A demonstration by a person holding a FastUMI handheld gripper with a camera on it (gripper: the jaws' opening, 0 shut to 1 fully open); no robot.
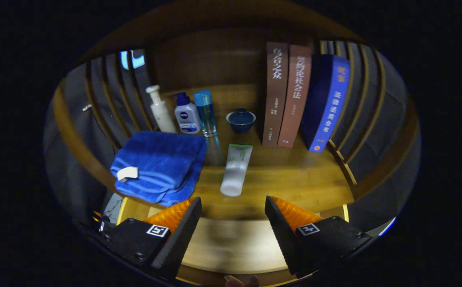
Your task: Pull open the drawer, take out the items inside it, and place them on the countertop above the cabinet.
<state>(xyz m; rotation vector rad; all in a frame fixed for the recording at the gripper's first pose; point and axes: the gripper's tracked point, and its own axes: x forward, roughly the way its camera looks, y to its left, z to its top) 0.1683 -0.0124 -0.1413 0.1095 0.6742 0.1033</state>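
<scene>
Wooden countertop (pixel 286 175) showing a smooth sheen, bearing a plush cloth towel (pixel 159 165) and a matt plastic tube (pixel 235 169)

Claw (pixel 233 207) — ribbed pads, square tags, screws

Warm-lit wooden countertop (pixel 286 175) between dark slatted side panels (pixel 358 115), wooden back wall (pixel 211 63).

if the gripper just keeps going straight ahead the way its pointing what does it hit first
Probably the white tube lying on the wooden countertop, just ahead of the open gripper and roughly between its fingers. The blue towel sits off to one side. Depth is hard to judge here.
</scene>
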